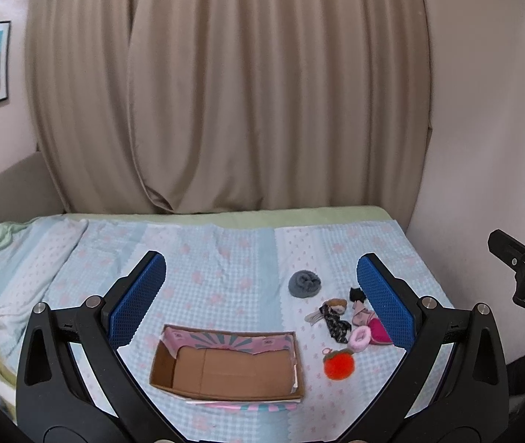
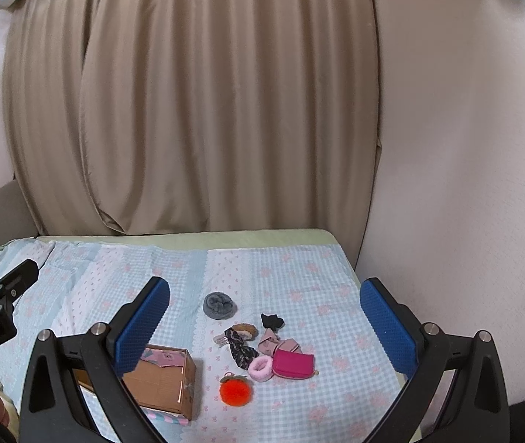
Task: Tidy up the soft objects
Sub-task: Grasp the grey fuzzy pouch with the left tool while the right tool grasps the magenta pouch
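Note:
An open cardboard box [image 1: 225,371] lies empty on the bed; it also shows in the right wrist view [image 2: 163,382]. Right of it lie soft items: an orange fuzzy ball [image 1: 339,365] [image 2: 235,390], a pink scrunchie [image 1: 359,337] [image 2: 260,368], a magenta pouch [image 2: 294,364], a dark patterned strip [image 1: 334,323] [image 2: 239,349], a brown fuzzy piece [image 1: 337,305] [image 2: 246,330], a black piece [image 2: 271,320] and a grey rolled cloth [image 1: 304,283] [image 2: 219,305]. My left gripper [image 1: 260,295] is open above the box. My right gripper [image 2: 264,319] is open above the items. Both are empty.
The bed has a blue checked cover [image 1: 225,258] with a green edge at the back. A beige curtain [image 1: 225,92] hangs behind it and a wall [image 2: 465,184] stands on the right. Rumpled bedding [image 1: 11,258] lies at the left.

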`<action>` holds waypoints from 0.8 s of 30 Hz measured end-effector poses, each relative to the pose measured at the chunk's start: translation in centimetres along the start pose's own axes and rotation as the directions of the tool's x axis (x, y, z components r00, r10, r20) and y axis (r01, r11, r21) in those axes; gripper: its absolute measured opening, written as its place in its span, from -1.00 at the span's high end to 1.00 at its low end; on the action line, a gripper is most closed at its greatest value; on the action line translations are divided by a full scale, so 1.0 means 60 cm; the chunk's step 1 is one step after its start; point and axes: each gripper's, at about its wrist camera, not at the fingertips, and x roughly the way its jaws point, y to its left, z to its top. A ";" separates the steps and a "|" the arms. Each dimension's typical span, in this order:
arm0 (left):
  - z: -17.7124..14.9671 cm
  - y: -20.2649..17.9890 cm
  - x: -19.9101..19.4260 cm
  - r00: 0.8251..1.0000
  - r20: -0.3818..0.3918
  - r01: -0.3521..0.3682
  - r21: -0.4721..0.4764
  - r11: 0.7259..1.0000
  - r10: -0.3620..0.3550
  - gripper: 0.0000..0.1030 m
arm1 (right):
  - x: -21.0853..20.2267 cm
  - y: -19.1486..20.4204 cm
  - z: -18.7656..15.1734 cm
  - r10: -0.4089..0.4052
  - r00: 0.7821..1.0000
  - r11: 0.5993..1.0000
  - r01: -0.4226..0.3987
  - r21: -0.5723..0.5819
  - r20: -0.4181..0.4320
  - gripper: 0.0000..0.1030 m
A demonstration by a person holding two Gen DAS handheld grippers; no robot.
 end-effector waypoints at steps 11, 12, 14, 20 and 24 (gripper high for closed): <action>0.026 0.056 0.165 0.979 -0.153 0.148 0.093 0.985 -0.132 -0.99 | 0.092 0.033 -0.011 -0.124 0.976 0.972 0.155 0.174 -0.178 -1.00; 0.028 0.060 0.193 0.972 -0.175 0.178 0.102 0.979 -0.159 -0.99 | 0.105 0.034 -0.016 -0.139 0.970 0.964 0.179 0.196 -0.199 -1.00; 0.029 0.065 0.241 0.956 -0.210 0.232 0.112 0.966 -0.205 -0.99 | 0.132 0.033 -0.027 -0.167 0.955 0.943 0.227 0.244 -0.245 -1.00; 0.008 0.046 0.401 0.906 -0.324 0.340 0.173 0.924 -0.273 -0.99 | 0.222 0.004 -0.079 -0.192 0.902 0.853 0.348 0.389 -0.387 -1.00; -0.022 0.014 0.501 0.877 -0.388 0.382 0.199 0.902 -0.285 -0.99 | 0.288 -0.026 -0.118 -0.185 0.872 0.796 0.403 0.452 -0.453 -1.00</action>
